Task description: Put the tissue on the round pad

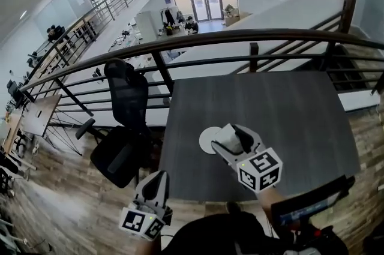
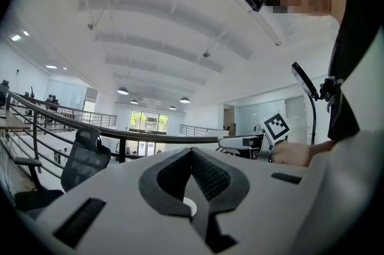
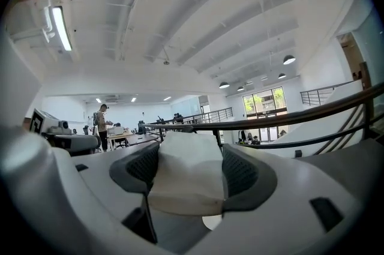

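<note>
Lower left, the left gripper (image 1: 157,179) has its fingers (image 2: 217,179) clenched empty, while at centre the right gripper (image 1: 234,138) has its fingers (image 3: 247,173) grasping the tissue (image 3: 186,173) over the right edge of the round pad (image 1: 206,141) on the tabletop (image 1: 288,116).

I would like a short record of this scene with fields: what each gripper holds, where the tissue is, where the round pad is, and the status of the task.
right gripper: shut on the tissue
tissue: white, folded, held between the right gripper's pads
round pad: white, lying on the dark table, partly under the right gripper's tip in the head view
left gripper: shut, empty, at the table's near left corner
task status: tissue not yet laid on the round pad
</note>
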`<act>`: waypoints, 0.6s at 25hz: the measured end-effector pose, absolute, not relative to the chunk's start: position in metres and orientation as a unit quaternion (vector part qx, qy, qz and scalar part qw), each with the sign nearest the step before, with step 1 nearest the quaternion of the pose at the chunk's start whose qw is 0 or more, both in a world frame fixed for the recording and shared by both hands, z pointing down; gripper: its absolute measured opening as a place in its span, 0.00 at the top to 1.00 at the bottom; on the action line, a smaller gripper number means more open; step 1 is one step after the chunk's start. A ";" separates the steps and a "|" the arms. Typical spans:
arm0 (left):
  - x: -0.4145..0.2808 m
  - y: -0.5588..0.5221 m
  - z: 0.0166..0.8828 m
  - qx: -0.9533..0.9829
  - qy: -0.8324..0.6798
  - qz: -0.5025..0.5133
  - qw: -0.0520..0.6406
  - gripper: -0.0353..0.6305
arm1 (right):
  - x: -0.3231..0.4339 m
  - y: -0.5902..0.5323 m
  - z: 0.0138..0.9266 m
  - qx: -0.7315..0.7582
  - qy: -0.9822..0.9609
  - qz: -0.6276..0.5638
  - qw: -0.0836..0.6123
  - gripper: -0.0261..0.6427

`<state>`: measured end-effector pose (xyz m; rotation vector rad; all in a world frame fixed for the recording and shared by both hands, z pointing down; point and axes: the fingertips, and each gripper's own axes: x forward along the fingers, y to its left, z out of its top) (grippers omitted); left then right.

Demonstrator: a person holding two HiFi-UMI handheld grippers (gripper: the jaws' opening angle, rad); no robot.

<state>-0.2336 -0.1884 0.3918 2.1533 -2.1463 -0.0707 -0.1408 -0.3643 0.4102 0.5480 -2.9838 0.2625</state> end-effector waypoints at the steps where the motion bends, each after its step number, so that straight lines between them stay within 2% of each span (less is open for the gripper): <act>1: -0.232 -0.190 0.391 0.703 -0.709 -0.022 0.049 0.94 | -0.142 -0.369 0.411 0.176 -0.979 0.087 0.050 0.47; 15: -0.241 -0.207 0.392 0.645 -0.762 -0.007 0.055 0.94 | -0.191 -0.425 0.459 0.126 -0.982 0.106 0.089 0.47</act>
